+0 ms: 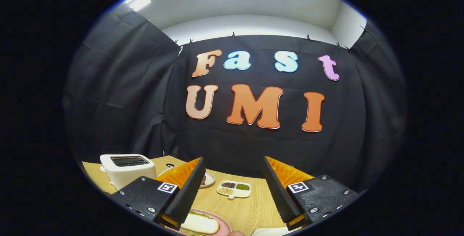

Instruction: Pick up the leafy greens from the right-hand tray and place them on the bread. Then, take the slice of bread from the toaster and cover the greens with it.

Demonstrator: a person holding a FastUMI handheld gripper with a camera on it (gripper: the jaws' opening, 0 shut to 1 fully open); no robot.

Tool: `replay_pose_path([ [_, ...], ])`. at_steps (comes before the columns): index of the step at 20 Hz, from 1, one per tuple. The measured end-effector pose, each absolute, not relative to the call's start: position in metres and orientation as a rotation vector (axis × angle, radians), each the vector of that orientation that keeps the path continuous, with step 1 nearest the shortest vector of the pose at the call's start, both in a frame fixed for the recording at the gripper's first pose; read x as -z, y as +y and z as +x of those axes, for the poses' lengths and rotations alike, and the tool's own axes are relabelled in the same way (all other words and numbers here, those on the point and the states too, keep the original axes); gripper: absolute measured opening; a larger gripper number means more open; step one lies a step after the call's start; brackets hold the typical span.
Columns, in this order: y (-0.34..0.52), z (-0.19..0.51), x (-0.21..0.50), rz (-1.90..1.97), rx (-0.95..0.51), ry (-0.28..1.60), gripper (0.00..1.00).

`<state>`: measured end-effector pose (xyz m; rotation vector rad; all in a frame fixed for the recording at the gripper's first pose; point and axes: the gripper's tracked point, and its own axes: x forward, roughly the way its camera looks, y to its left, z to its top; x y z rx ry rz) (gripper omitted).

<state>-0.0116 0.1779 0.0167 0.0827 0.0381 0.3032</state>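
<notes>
Gripper fingers stand wide apart w/ nothing between them, raised above the table and aimed mostly at the booth wall.

Pink plate sits at the near edge, just under the left finger; on it a slice of bread w/ green leaf peeking out along its far side. Judging by that, greens may already be on and covered, but finger hides much of the plate, so can't confirm. White toaster is at the far left corner; slots look dark, no slice seen poking up. Divided dish of beans sits mid-table towards the far edge, small plate just left of it, half hidden. A white thing at the near right edge is too cropped to identify.

Risks: plate is nearly out of sight below the fingers, so any descent is half blind; left finger could clip the bread and slide it off the greens or nudge the plate over the near edge.

Count: 1 toaster, 1 pink plate, 1 visible bread slice, 1 divided dish w/ 3 compartments, 1 small plate.
</notes>
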Motion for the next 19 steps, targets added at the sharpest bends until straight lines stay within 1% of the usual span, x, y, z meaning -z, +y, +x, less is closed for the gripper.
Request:
replay_pose_path([
  [7, 0.165, -0.009, -0.028, 0.135, -0.295, 0.012, 0.95],
  [19, 0.17, -0.013, -0.04, 0.142, -0.313, -0.039, 0.95],
])
